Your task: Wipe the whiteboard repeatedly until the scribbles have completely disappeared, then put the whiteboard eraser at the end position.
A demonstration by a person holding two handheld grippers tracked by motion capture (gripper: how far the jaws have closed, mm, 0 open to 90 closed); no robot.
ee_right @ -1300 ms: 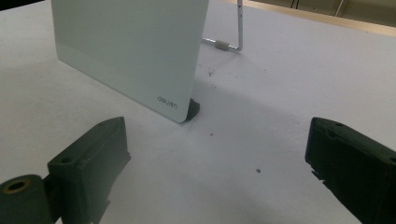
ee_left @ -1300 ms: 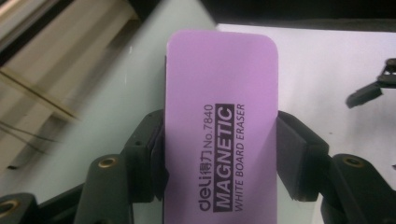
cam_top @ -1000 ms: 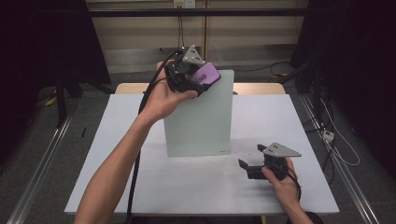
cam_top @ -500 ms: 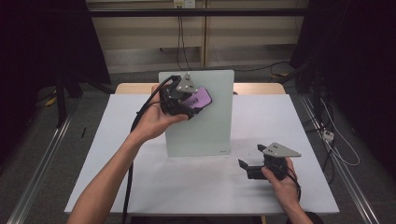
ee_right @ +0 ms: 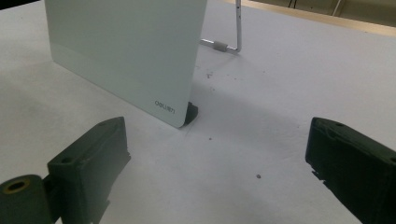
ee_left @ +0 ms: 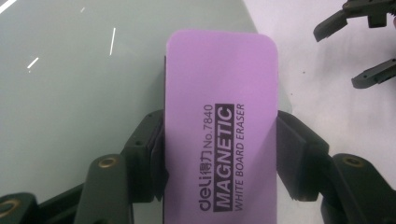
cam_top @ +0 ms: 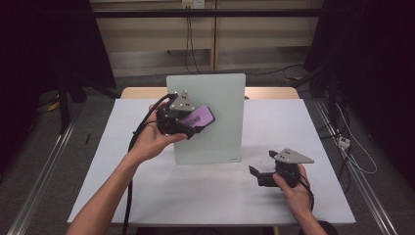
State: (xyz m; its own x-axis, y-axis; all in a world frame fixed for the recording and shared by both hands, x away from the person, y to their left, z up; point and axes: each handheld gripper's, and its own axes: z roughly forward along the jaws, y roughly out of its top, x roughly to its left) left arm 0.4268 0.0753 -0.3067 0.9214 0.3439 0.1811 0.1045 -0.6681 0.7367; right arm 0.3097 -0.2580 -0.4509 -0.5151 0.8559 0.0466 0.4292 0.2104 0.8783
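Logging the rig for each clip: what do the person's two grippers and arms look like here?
Both are black two-jaw handheld units. The left gripper and the right gripper each carry a grey three-cornered plate on top with small dark dots. Jaw links have brass-coloured pivot screws and blocky black pads. A thick black cable trails from the left one. Forearms are bare, with no sleeves.

Purple eraser (ee_left: 223, 135), left gripper view: printed lengthwise in dark ink, reading toward 12 o'clock. "deli" with two Chinese characters, then "No.7840". Alongside, toward 3 o'clock, "MAGNETIC" in light letters on a dark bar; past that, "WHITE BOARD ERASER" in small capitals.

Whiteboard (ee_right: 126, 51), right gripper view: small dark "deli" mark at the lower corner, about 5 o'clock on the panel face. Same mark in the high view (cam_top: 210, 117) too small to read.
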